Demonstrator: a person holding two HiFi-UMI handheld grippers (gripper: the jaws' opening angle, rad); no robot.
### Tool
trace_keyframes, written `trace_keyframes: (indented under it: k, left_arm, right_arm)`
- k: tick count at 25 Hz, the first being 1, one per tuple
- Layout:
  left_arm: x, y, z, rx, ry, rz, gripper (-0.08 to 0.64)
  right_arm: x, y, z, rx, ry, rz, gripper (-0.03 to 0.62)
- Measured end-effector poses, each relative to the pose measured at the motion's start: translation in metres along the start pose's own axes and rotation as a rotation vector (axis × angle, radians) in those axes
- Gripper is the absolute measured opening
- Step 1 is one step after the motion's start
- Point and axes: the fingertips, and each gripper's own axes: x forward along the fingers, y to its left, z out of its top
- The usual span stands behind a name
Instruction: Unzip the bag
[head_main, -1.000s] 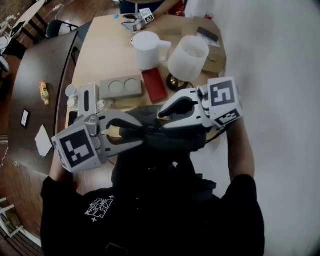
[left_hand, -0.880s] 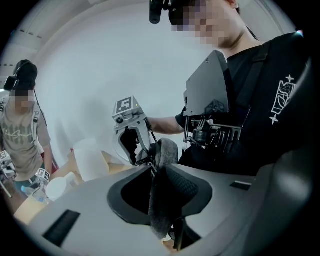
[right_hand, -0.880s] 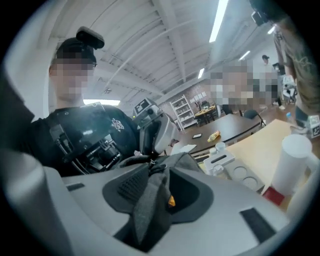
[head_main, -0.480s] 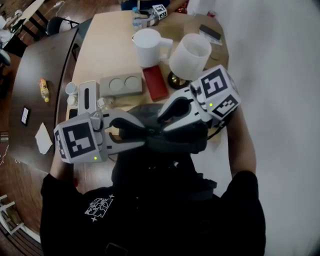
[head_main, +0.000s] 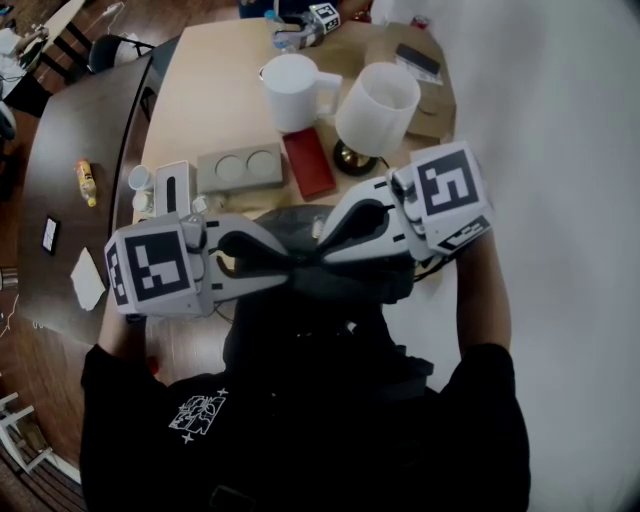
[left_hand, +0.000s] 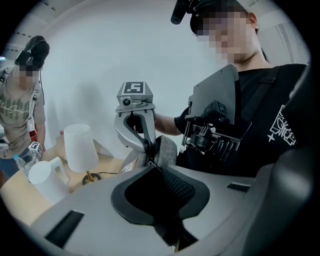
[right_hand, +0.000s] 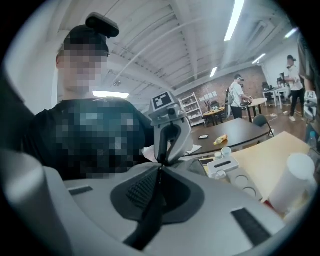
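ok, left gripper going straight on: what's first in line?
The right gripper, facing it tip to tip across the grey bag. Both jaw pairs are closing on bag fabric; gap looks tiny, depth unclear.

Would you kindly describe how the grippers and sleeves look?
The left gripper and right gripper are light grey plastic with curved claws, now closing on the dark bag, and each carries a cube with black-and-white square markers. The sleeves are short and black.

Beyond your right gripper (head_main: 320, 250), its jaws closing on the bag (head_main: 350, 285), your pale wooden table (head_main: 215, 100) carries a red book (head_main: 308, 165), with a lamp (head_main: 377, 105) and a jug (head_main: 290, 92) farther out. Left of the gripper lie a grey tray (head_main: 240, 170) and a white box (head_main: 175, 188).
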Motion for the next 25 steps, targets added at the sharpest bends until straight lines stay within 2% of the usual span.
trace_keyframes:
  k: [5,9,12,14,20,25]
  left_arm:
    - [-0.003,-0.002,0.004,0.036,0.008,-0.010,0.038]
    - [-0.005,-0.001,0.006,0.053,0.012,-0.015,0.035]
    - [-0.007,0.001,0.008,0.077,0.042,-0.016,0.031]
    - [-0.008,0.001,0.010,0.095,0.070,-0.029,0.032]
    - [-0.007,-0.002,0.009,0.119,0.138,-0.122,0.034]
    - [-0.009,-0.005,0.009,0.101,0.131,-0.191,0.037]
  right_arm:
    - [0.000,0.005,0.005,-0.042,-0.006,-0.053,0.018]
    - [-0.002,0.006,0.005,-0.099,0.015,-0.168,0.015]
    - [-0.004,0.005,0.008,-0.127,0.020,-0.259,0.014]
    - [-0.005,0.006,0.010,-0.131,0.020,-0.290,0.014]
    - [-0.004,0.010,0.009,-0.132,0.043,-0.307,0.012]
    - [-0.002,0.013,0.010,-0.127,0.040,-0.304,0.013]
